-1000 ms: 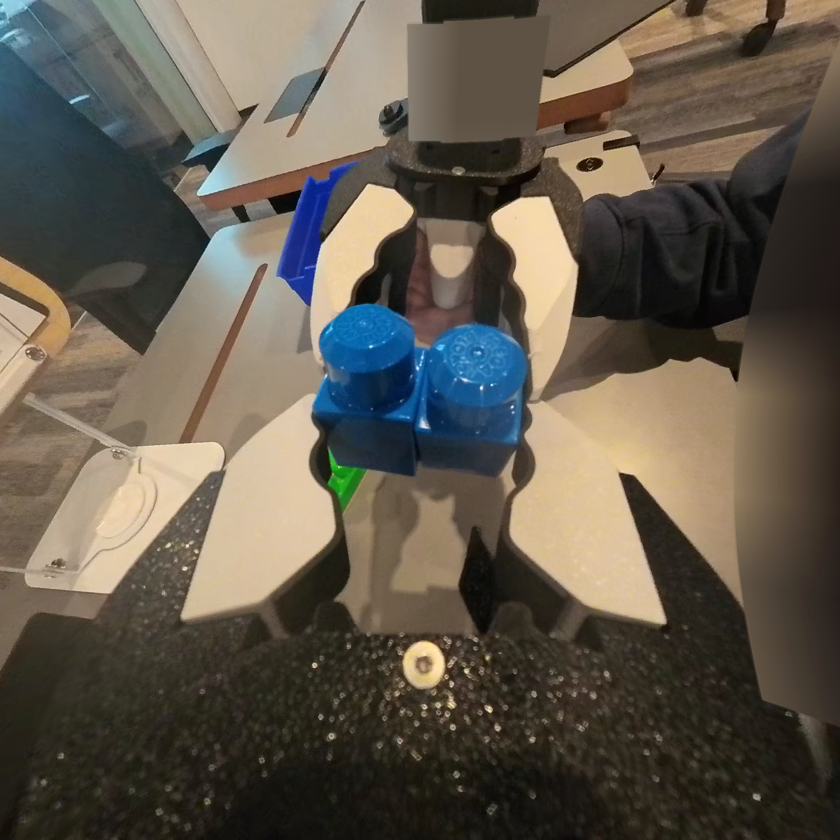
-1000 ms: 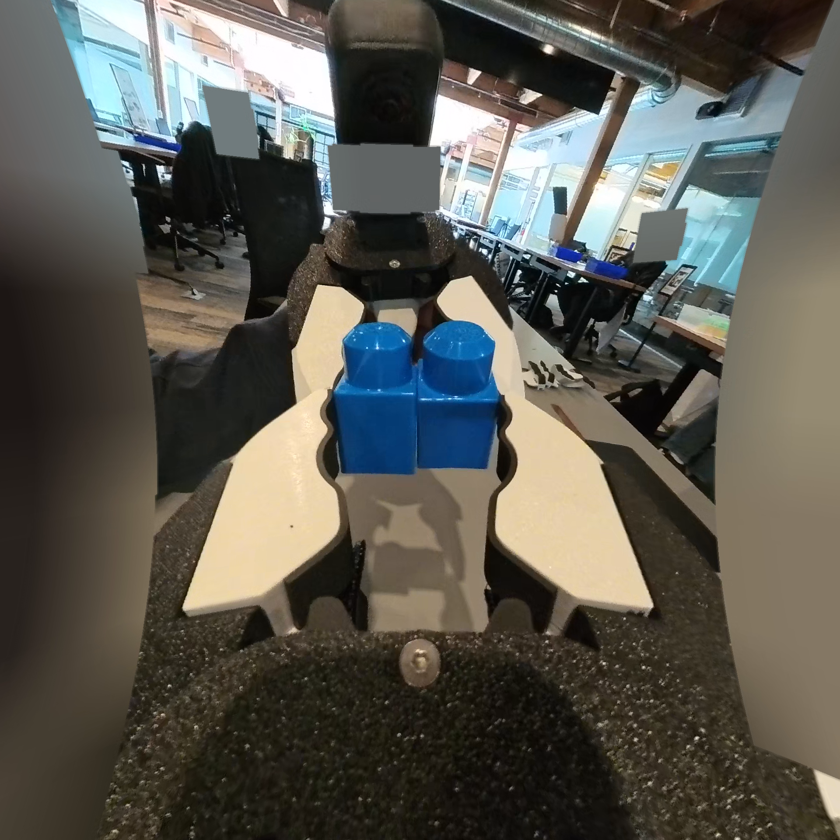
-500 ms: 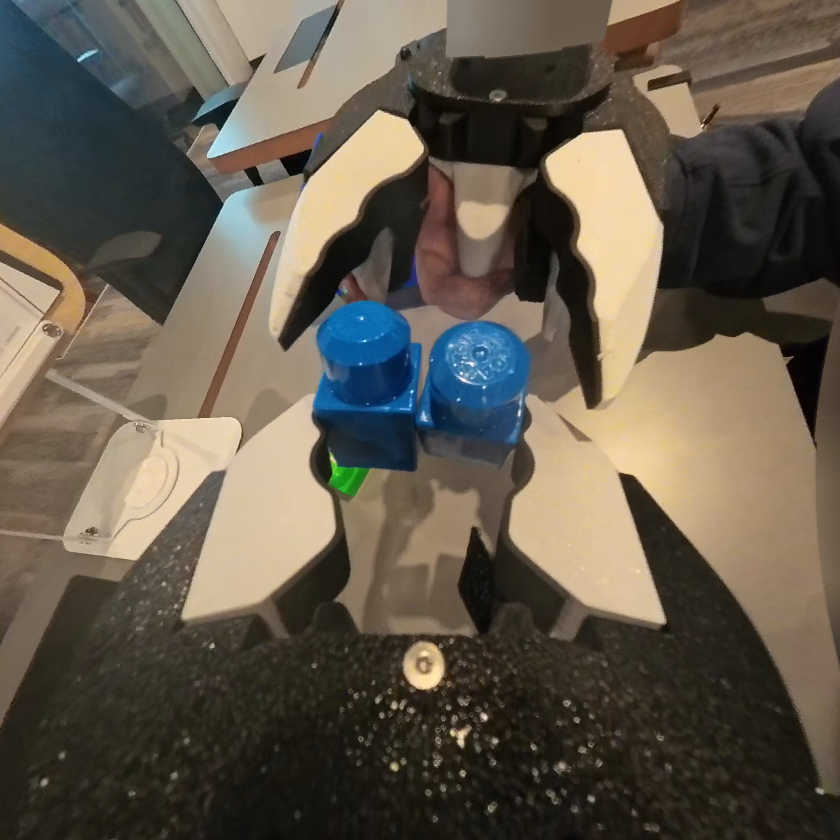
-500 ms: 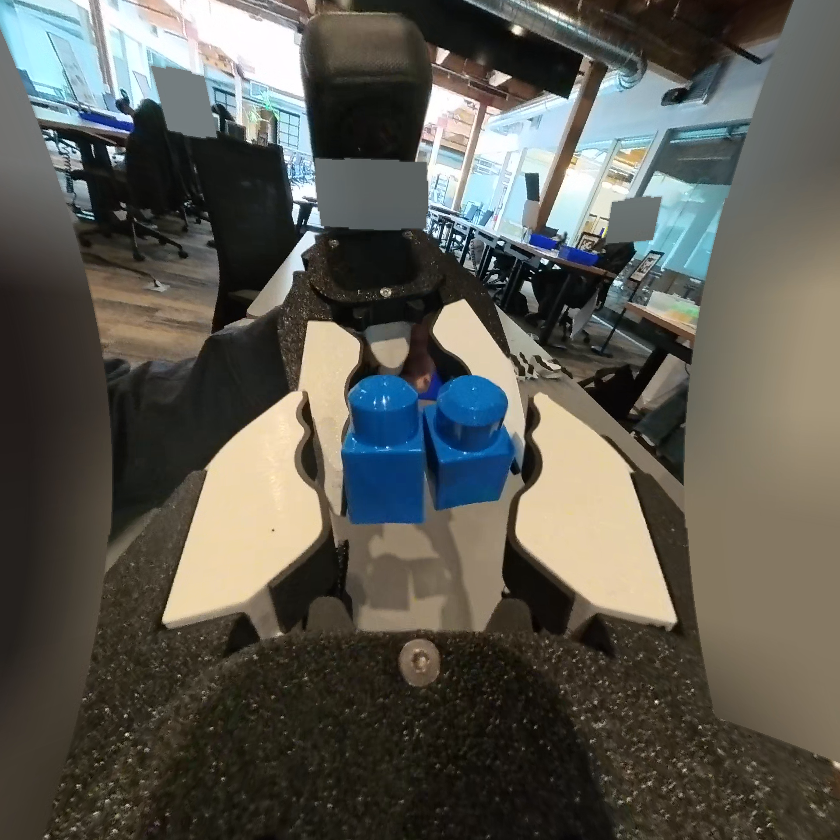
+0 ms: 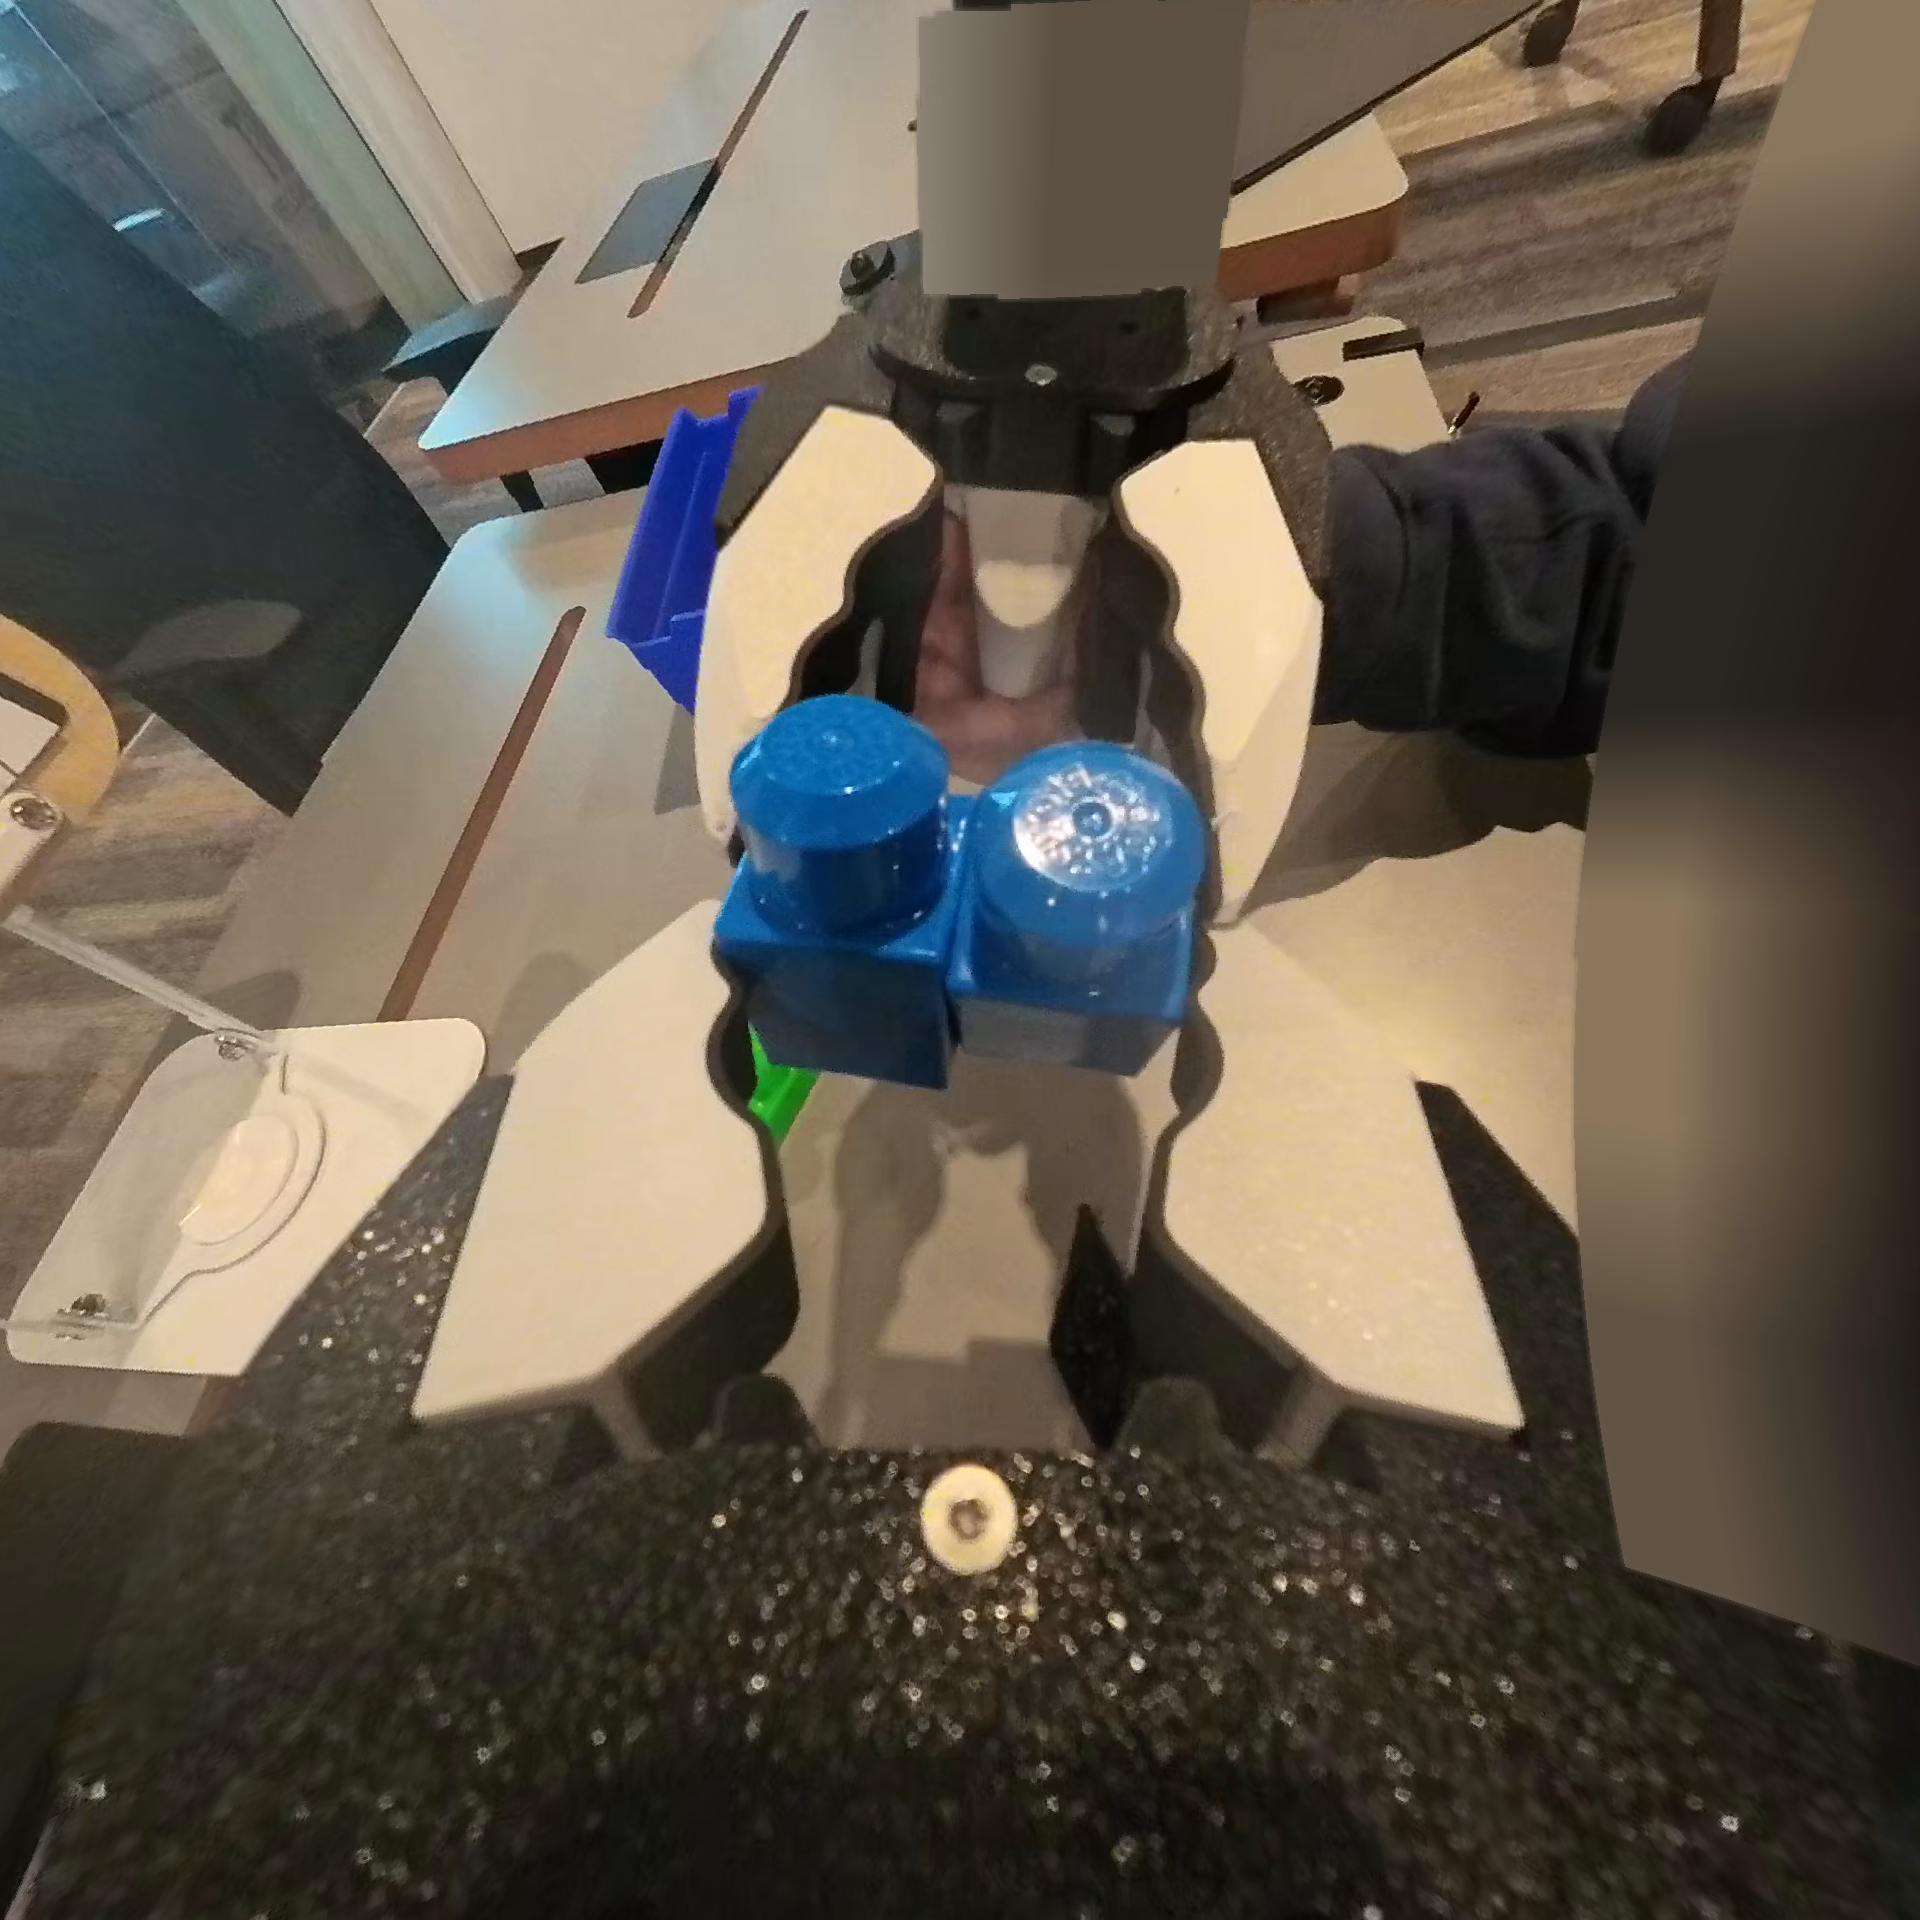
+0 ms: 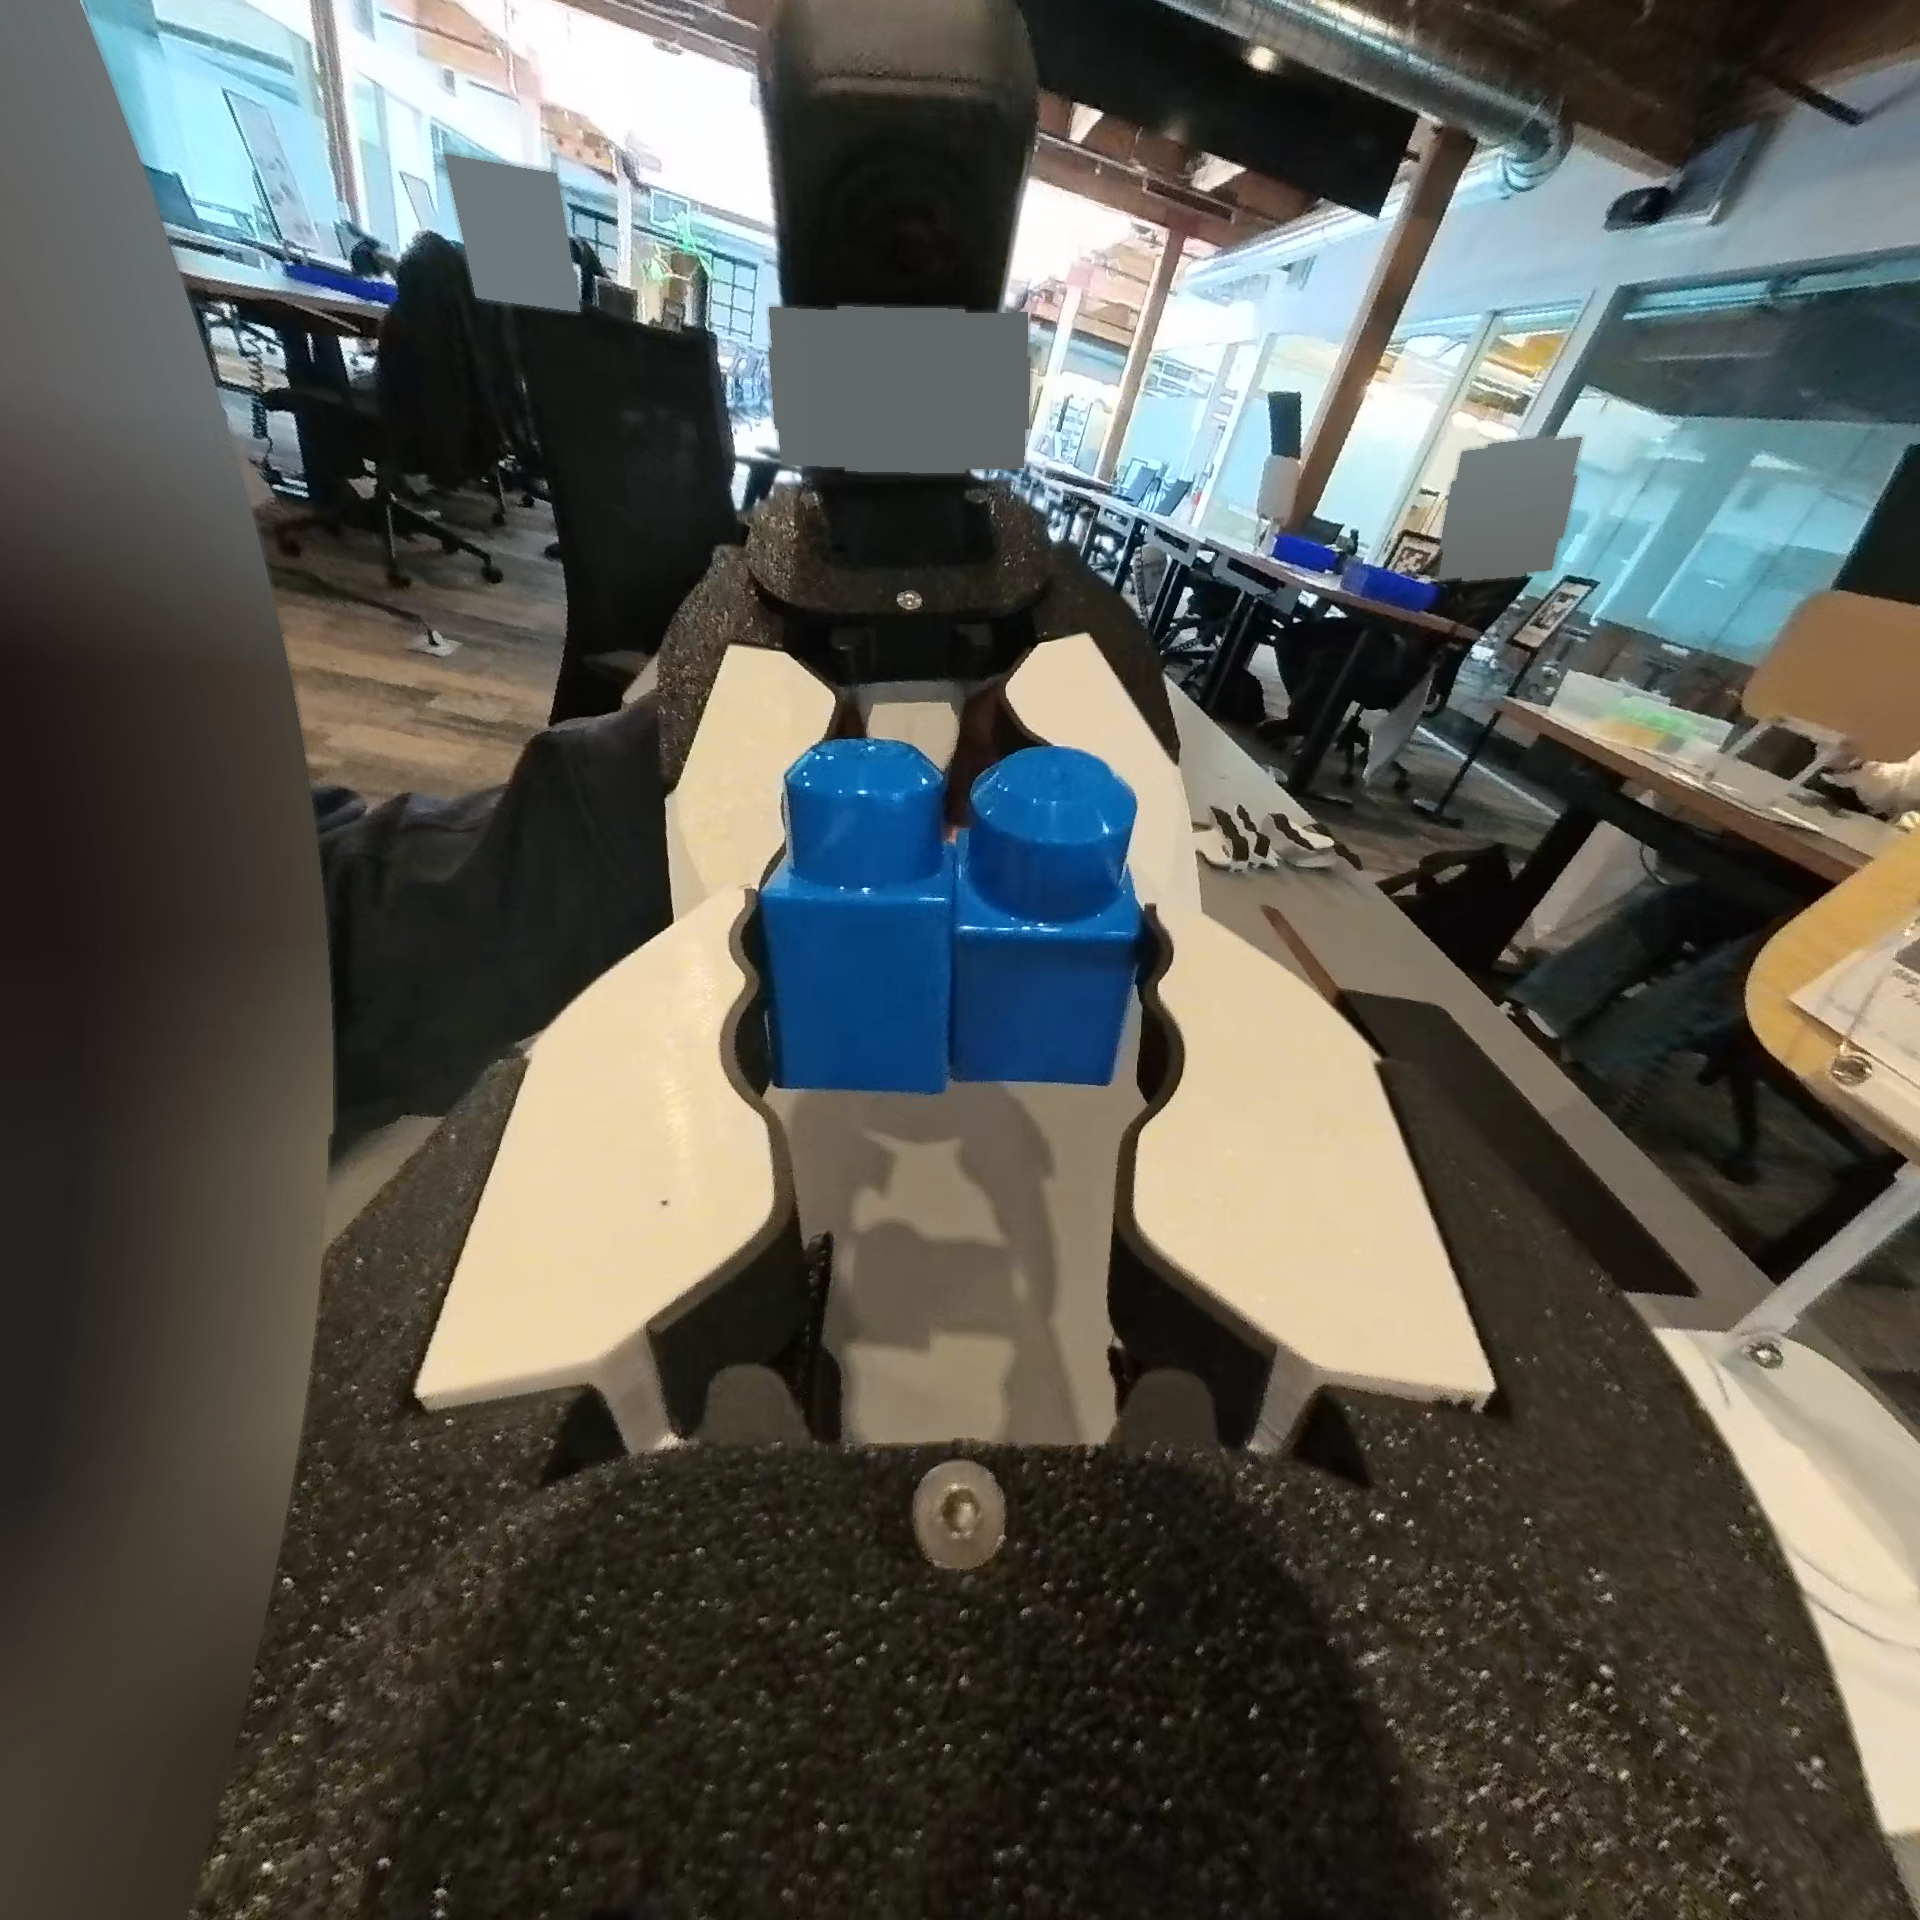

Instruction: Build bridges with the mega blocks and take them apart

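Grey desk (image 5: 436, 748), two tools sharing blue blocks.
Left wrist view, centre: left tool (image 5: 961, 997) grips the blue blocks (image 5: 951, 925); right wrist view, centre: right tool (image 6: 951, 997) grips them too, probably pulling apart.

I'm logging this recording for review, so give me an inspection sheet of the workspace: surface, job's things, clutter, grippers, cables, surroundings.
Surface: pale grey table, with a dark slot along its left part.
Job's things: two blue blocks side by side, studs up, pinched from both ends; a green block peeks out below them.
Clutter: blue bin behind the grippers; clear plastic holder at the table's left edge.
Grippers: left gripper and right gripper face each other, both closed on the blue pair.
Cables: nothing seen.
Surroundings: open office with desks and black chairs; a dark sleeve behind the right gripper.
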The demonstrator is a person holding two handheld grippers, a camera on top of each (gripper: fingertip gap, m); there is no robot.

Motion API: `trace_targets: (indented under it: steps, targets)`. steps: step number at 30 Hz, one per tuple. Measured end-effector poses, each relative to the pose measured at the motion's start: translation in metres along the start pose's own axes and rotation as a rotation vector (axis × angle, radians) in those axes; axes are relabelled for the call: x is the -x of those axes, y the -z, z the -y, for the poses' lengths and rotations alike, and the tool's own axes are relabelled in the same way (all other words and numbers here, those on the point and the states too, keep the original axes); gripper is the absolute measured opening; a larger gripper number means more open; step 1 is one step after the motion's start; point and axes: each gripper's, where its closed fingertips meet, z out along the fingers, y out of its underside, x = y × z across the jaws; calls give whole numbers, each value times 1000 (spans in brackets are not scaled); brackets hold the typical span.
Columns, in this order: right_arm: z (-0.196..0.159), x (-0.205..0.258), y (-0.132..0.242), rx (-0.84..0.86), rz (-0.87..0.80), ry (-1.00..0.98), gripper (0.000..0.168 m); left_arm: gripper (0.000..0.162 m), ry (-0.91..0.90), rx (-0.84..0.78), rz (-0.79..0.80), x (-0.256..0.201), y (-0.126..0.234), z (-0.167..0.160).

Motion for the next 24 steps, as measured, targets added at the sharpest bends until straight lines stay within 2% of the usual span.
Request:
trace_targets:
  steps: [6, 9, 23, 24]
  targets:
    - [6, -1, 3, -63, 6, -5, 68, 79, 12, -39, 7, 0, 0, 8]
    - [7, -3, 5, -79, 7, -17, 66, 96, 21, -54, 13, 1, -2, 11]
    - [4, -13, 10, -125, -8, -45, 63, 97, 24, -71, 46, 10, -4, 7]
    - [8, -20, 15, -157, -55, -26, 6, 98, 24, -79, 31, 8, -3, 8]
